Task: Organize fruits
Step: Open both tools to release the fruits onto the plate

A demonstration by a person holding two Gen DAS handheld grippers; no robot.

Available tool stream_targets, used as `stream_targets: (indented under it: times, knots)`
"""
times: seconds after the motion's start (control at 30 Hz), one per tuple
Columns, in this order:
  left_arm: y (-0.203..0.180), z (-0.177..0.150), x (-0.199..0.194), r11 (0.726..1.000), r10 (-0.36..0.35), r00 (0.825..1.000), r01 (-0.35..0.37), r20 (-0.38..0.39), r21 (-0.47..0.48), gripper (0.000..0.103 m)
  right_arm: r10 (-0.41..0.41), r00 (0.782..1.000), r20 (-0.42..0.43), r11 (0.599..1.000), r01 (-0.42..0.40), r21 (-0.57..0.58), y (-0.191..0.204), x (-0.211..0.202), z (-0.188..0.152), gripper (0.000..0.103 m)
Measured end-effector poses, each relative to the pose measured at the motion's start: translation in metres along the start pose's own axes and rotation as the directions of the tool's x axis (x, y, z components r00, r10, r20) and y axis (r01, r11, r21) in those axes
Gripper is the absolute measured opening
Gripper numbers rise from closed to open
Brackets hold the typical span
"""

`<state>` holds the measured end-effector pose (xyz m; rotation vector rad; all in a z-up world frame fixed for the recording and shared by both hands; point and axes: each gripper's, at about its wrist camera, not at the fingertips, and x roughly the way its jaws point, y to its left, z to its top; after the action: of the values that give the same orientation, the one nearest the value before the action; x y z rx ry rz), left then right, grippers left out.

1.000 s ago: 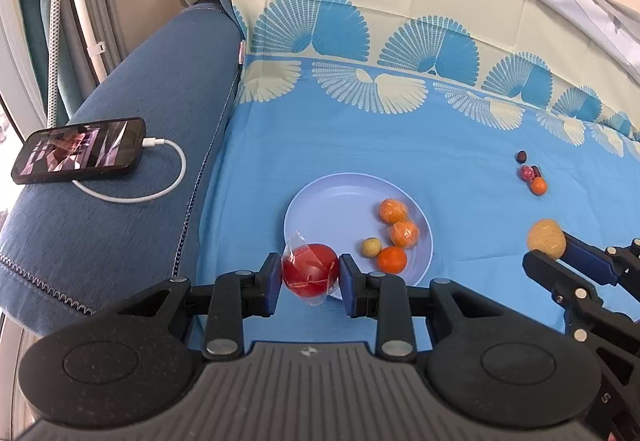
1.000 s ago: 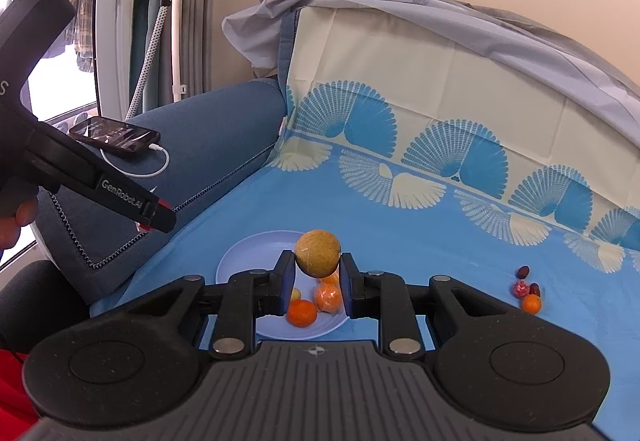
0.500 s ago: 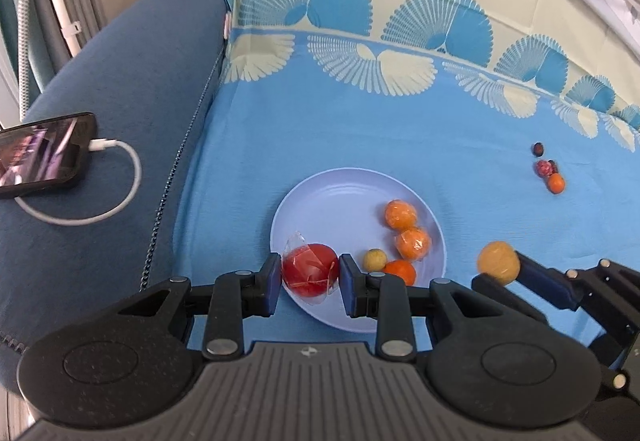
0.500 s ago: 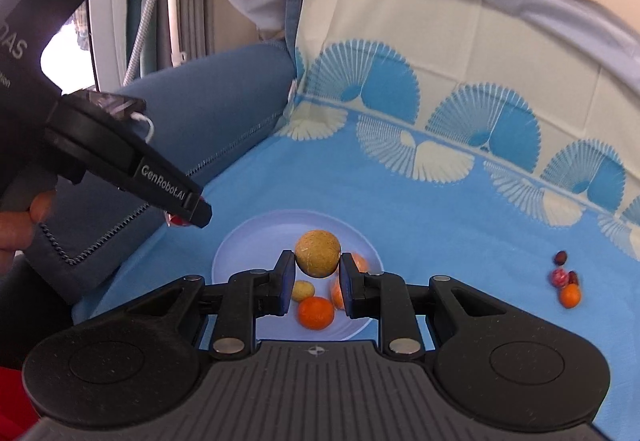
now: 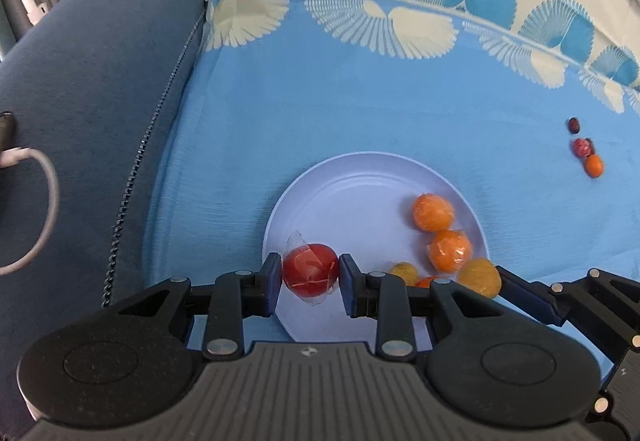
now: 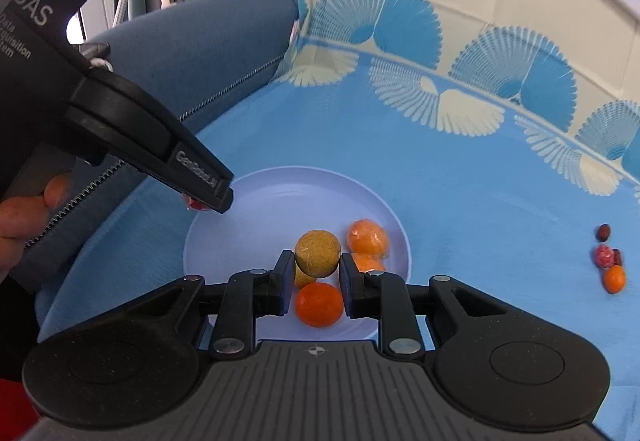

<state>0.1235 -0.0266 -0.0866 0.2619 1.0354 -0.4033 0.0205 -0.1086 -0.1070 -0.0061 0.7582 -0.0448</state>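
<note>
- Fruits: red one in clear wrap (image 5: 309, 269) is clamped between fingers of left gripper (image 5: 309, 283), over near-left edge of the plate (image 5: 340, 193)
- Right gripper (image 6: 312, 273) holds a tan-yellow ball fruit (image 6: 317, 253) between its pads, above plate's near side
- On plate: 2 wrapped oranges (image 5: 433, 211) (image 5: 450, 250) at right, a bare orange (image 6: 319, 304) & small yellow fruit (image 5: 405, 272) at near edge
- Off plate, well apart to its right on the blue cloth (image 5: 320, 113): small orange (image 5: 593, 165) w/ a few dark red bits (image 5: 582, 147)

Wrapped red fruit (image 5: 309, 269) and tan fruit (image 6: 317, 253) over pale plate (image 5: 360, 177), three oranges (image 5: 433, 211) inside
</note>
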Motion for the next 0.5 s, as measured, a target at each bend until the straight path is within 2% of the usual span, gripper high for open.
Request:
stream_targets:
  times: [0.2, 0.23, 0.27, 0.3, 0.33, 0.37, 0.4, 0.43, 0.47, 0.5]
  knots:
    - [-0.003, 0.007, 0.024, 1.000, 0.015, 1.000, -0.014, -0.021, 0.027, 0.034, 0.006, 0.999, -0.047, 1.000, -0.006, 0.001, -0.002, 0.031, 0.004, 0.025]
    - [-0.004, 0.009, 0.026, 0.999, 0.019, 1.000, -0.018, -0.015, 0.037, 0.036, 0.008, 0.999, -0.051, 1.000, -0.008, -0.004, -0.001, 0.035, 0.006, 0.025]
    - [-0.005, 0.010, 0.027, 0.999, 0.022, 1.000, -0.022, -0.008, 0.048, 0.042, 0.014, 0.998, -0.057, 1.000, -0.014, -0.012, -0.001, 0.038, 0.008, 0.025]
    - [-0.006, 0.012, 0.027, 0.998, 0.029, 1.000, -0.029, 0.000, 0.063, 0.065, 0.023, 0.997, -0.070, 0.999, -0.024, -0.025, 0.000, 0.041, 0.010, 0.026]
    - [-0.007, 0.014, 0.023, 0.997, 0.041, 0.999, -0.042, 0.021, 0.071, 0.094, 0.018, 0.997, -0.076, 0.999, -0.021, -0.037, 0.000, 0.043, 0.013, 0.033]
    - [-0.006, 0.016, 0.018, 0.996, 0.056, 0.997, -0.060, 0.051, 0.071, 0.102, 0.003, 0.997, -0.071, 0.999, -0.006, -0.040, 0.000, 0.042, 0.015, 0.053]
    - [-0.005, 0.016, 0.011, 0.995, 0.072, 0.994, -0.078, 0.088, 0.064, 0.103, -0.009, 0.998, -0.061, 0.999, 0.006, -0.042, -0.001, 0.039, 0.017, 0.064]
    - [-0.003, 0.015, 0.005, 0.994, 0.085, 0.990, -0.093, 0.116, 0.062, 0.103, -0.014, 0.998, -0.054, 0.999, 0.011, -0.043, -0.002, 0.034, 0.018, 0.081]
    - [-0.002, 0.013, 0.000, 0.992, 0.092, 0.988, -0.101, 0.121, 0.071, 0.103, -0.022, 0.999, -0.045, 0.999, 0.020, -0.042, -0.003, 0.028, 0.018, 0.088]
    - [-0.001, 0.012, -0.003, 0.991, 0.099, 0.989, -0.108, 0.112, 0.077, 0.103, -0.026, 0.999, -0.041, 0.999, 0.024, -0.040, -0.004, 0.021, 0.017, 0.090]
